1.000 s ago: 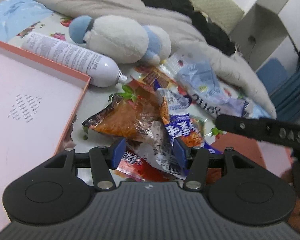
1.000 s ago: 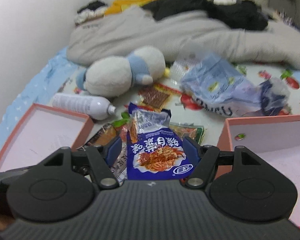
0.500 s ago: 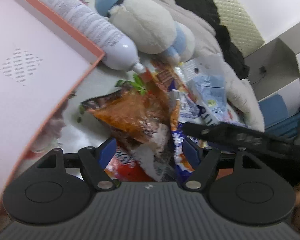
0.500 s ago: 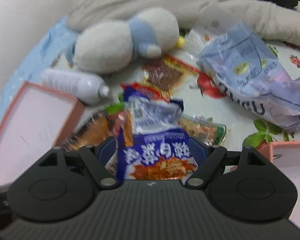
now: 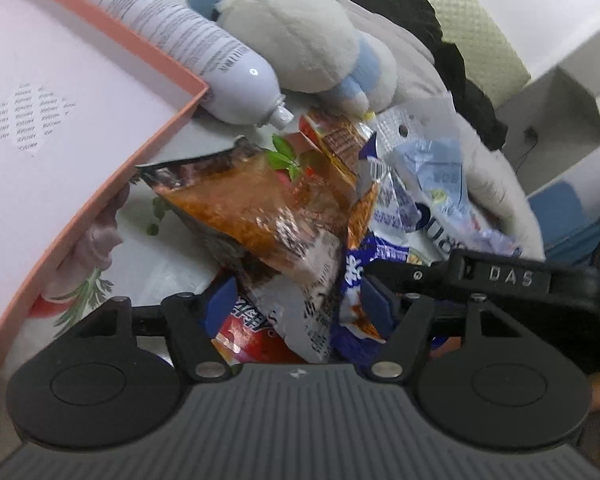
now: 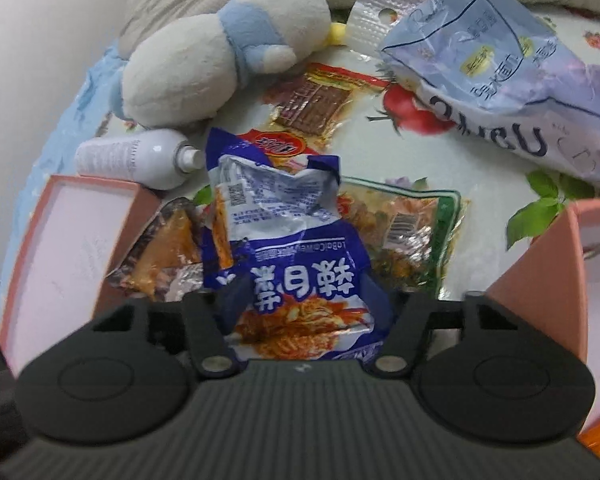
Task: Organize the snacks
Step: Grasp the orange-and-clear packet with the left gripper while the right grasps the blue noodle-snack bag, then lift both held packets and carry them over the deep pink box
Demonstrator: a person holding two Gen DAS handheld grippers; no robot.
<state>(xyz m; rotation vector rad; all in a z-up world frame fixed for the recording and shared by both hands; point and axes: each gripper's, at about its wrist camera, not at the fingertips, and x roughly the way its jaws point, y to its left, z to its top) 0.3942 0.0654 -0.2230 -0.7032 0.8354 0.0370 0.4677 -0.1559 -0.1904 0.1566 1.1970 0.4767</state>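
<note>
Right gripper (image 6: 304, 304) closing, blue snack packet (image 6: 288, 248) between fingers; pad contact unclear. Left gripper (image 5: 296, 304) closing over pile, orange-brown snack packet (image 5: 260, 208) and red packet (image 5: 248, 328) between fingers, not clamped. Green-edged packet (image 6: 404, 224) at 2 o'clock of blue one. Pink boxes: one (image 6: 64, 240) at 9, other (image 6: 540, 280) at 3. Farther: white bottle (image 6: 140, 158), plush toy (image 6: 224, 48), pale blue bag (image 6: 500, 72) on floral bedsheet (image 6: 380, 140).

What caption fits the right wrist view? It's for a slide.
Right gripper closing around a blue snack packet above scattered snacks, between two pink boxes, near a plush toy.
</note>
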